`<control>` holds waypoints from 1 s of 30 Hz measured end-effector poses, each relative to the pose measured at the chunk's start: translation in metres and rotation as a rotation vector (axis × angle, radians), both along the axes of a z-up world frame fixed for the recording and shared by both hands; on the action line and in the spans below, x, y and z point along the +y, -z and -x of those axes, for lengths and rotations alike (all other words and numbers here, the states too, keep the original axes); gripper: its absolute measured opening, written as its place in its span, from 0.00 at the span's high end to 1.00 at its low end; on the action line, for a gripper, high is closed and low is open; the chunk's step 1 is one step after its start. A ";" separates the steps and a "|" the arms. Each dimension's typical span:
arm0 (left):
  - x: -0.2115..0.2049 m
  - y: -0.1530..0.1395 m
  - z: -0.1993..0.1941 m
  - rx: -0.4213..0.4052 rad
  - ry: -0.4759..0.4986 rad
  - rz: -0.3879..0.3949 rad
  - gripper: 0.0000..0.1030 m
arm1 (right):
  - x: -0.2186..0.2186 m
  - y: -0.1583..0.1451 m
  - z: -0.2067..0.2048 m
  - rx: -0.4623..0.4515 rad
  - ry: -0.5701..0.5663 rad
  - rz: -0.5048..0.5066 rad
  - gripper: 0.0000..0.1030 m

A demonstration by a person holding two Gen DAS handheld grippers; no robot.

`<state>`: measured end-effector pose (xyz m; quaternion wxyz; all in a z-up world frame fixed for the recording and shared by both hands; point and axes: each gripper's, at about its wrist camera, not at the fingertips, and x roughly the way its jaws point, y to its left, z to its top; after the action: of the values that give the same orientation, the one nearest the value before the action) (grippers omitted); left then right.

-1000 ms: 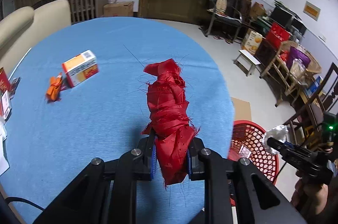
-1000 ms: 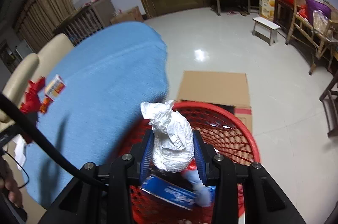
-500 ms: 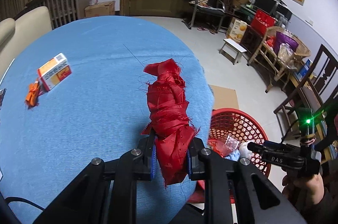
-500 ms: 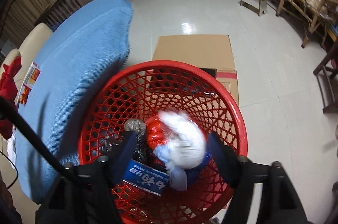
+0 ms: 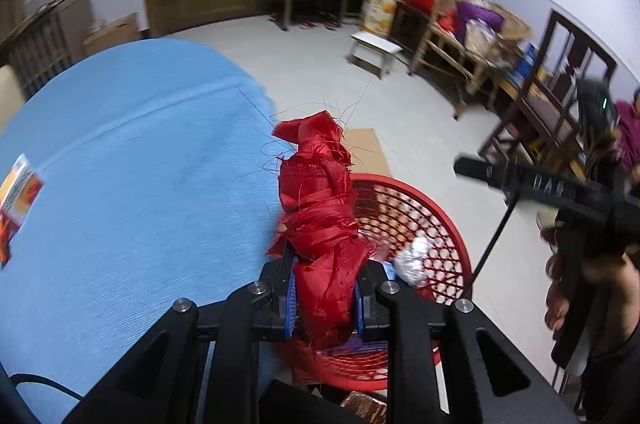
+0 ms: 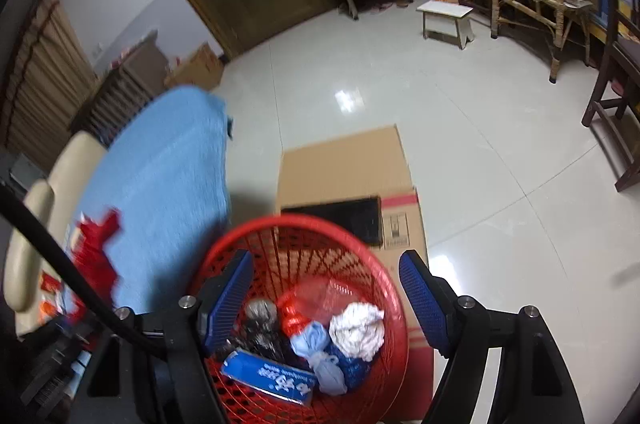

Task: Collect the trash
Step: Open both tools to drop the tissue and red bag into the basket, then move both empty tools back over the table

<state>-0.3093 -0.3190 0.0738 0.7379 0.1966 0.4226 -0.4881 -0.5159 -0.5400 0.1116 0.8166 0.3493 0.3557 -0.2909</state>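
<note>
My left gripper (image 5: 325, 298) is shut on a knotted red cloth (image 5: 320, 199) and holds it over the table's edge, beside the red mesh basket (image 5: 436, 212). My right gripper (image 6: 326, 298) is open and empty above the basket (image 6: 244, 236). In the basket lie a crumpled white wad (image 6: 358, 330), a blue box (image 6: 266, 378), a pale blue cloth (image 6: 320, 354) and other scraps. The red cloth shows blurred at the left of the right wrist view (image 6: 96, 256). The right gripper shows at the right of the left wrist view (image 5: 536, 183).
The blue-covered round table (image 5: 120, 163) carries an orange-and-white box (image 5: 18, 191) at its left. Flat cardboard (image 6: 344, 167) lies on the floor beyond the basket. Chairs, a stool (image 6: 444, 17) and shelves line the far wall.
The right gripper opened and let the white wad fall into the basket, then drew back. The left gripper carried the red cloth to the right, toward the basket.
</note>
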 end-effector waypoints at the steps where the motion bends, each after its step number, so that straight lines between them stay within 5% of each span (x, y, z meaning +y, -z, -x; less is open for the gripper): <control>1: -0.006 0.003 0.004 0.002 0.019 -0.008 0.77 | -0.002 -0.001 0.001 -0.007 0.005 0.000 0.24; 6: -0.029 0.019 0.008 0.017 0.057 -0.057 0.60 | -0.007 -0.006 0.005 -0.033 0.020 -0.003 0.24; 8: -0.034 0.025 0.008 0.026 0.056 -0.070 0.32 | -0.008 -0.006 0.005 -0.038 0.025 -0.007 0.24; 16: -0.005 0.012 -0.011 0.042 0.001 -0.026 0.30 | 0.002 -0.009 -0.003 -0.034 -0.004 -0.001 0.24; 30: 0.092 -0.009 -0.075 0.081 -0.280 0.099 0.29 | 0.053 -0.015 -0.051 0.008 -0.155 0.031 0.24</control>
<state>-0.2342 -0.2265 0.0823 0.7898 0.0794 0.4506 -0.4084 -0.4652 -0.4871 0.1268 0.8406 0.3070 0.3802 -0.2337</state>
